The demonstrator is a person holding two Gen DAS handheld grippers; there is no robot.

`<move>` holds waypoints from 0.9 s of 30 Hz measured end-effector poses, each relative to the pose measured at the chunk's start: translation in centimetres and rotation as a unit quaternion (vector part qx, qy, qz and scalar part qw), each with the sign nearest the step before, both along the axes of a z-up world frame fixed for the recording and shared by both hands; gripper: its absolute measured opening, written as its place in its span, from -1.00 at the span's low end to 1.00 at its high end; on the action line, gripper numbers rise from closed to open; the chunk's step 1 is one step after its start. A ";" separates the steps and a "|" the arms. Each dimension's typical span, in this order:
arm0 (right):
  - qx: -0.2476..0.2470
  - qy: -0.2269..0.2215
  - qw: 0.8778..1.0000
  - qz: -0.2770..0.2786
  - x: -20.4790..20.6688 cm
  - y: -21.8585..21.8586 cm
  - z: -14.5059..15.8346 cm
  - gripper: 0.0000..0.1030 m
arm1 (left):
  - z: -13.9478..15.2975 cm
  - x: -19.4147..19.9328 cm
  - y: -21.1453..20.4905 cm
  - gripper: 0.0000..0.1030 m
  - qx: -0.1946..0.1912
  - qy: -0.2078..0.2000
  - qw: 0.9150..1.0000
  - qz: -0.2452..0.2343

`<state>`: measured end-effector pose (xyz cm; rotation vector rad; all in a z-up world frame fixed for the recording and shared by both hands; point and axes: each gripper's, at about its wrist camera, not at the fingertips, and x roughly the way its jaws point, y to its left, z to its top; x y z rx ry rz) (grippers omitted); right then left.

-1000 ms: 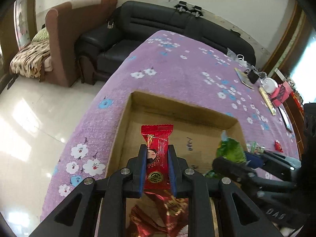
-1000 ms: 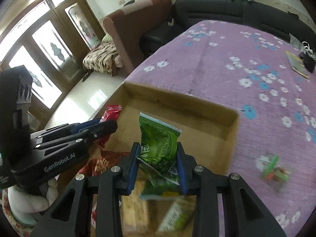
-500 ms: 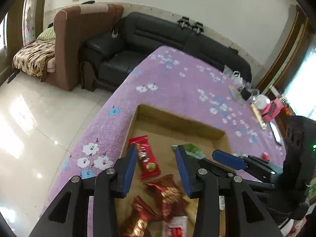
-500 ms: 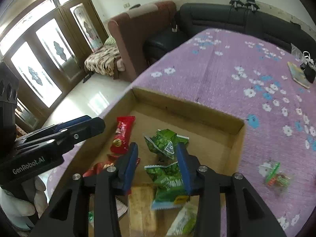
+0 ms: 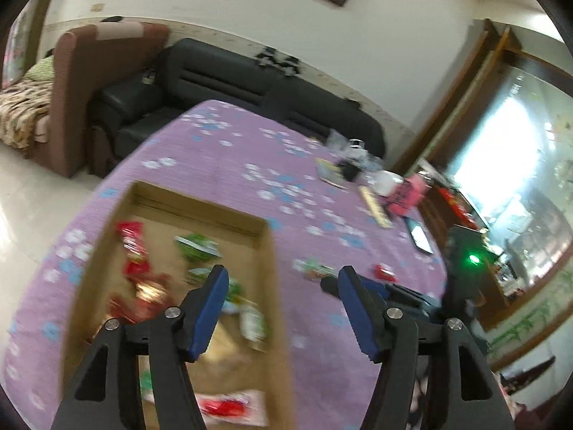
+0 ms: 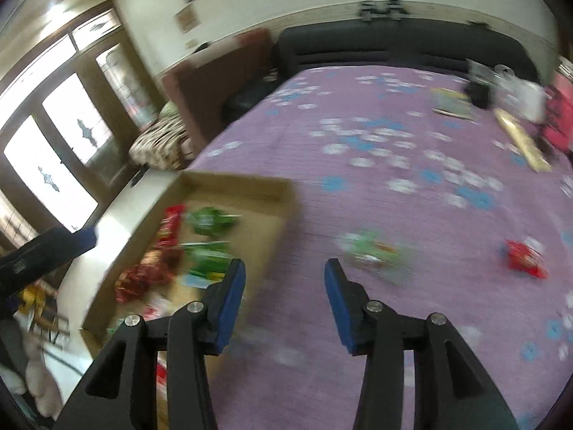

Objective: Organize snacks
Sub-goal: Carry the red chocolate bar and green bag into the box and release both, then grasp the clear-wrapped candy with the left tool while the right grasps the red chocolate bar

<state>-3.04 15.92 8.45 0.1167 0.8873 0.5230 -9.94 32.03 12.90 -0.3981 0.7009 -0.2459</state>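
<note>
Both your grippers, left gripper (image 5: 281, 279) and right gripper (image 6: 284, 274), are opening, empty. The green packet (image 6: 372, 251) at one o'clock looks light and crinkly; pinch its middle.

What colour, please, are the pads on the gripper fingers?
Blue pads, clearest in the right wrist view.

Snacks (image 5: 138, 268) in box (image 5: 266, 251), others (image 6: 372, 251) right

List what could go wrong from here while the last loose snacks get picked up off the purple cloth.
Both views are motion-blurred, so a hasty grab could miss the green snack or the red snack.
The right gripper hangs beside the cardboard box wall; its finger could clip it.
The left gripper, jaws opening and empty, has the right gripper just ahead: they may collide.
</note>
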 end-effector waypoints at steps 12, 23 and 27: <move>0.023 0.023 0.984 -0.177 1.5 -17.8 -2.8 -0.13 | -2.8 -0.8 -7.3 0.43 -0.013 0.033 0.998 -0.056; 0.053 0.037 0.973 -0.221 4.4 -22.4 -4.4 -0.08 | -6.7 0.2 -12.5 0.43 0.004 0.082 0.990 -0.111; 0.043 0.025 0.977 -0.209 6.5 -21.7 -4.1 0.03 | -7.5 0.7 -13.2 0.43 0.003 0.092 0.989 -0.117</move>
